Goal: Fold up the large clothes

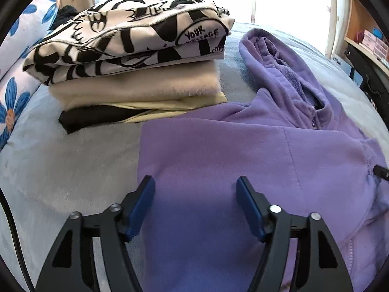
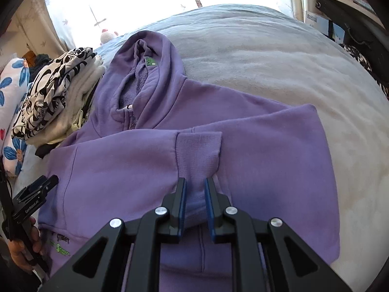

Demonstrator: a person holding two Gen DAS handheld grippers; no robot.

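A purple zip hoodie [image 1: 218, 150] lies flat on the bed, its hood [image 1: 274, 56] toward the far side. My left gripper [image 1: 195, 182] hangs open just above the hoodie's left part, with nothing between its pads. In the right wrist view the hoodie [image 2: 267, 146] has a sleeve folded across its chest. My right gripper [image 2: 195, 182] is shut on the ribbed sleeve cuff [image 2: 198, 150], which bunches narrow between the blue pads. The left gripper [image 2: 47, 182] shows at that view's left edge, held by a hand [image 2: 24, 250].
A stack of folded clothes [image 1: 126, 48], a black-and-white print on top, sits left of the hood. A floral pillow [image 1: 14, 92] lies beyond it. The pale blue bed cover [image 2: 267, 60] stretches right of the hoodie. A shelf with boxes [image 1: 364, 31] stands at far right.
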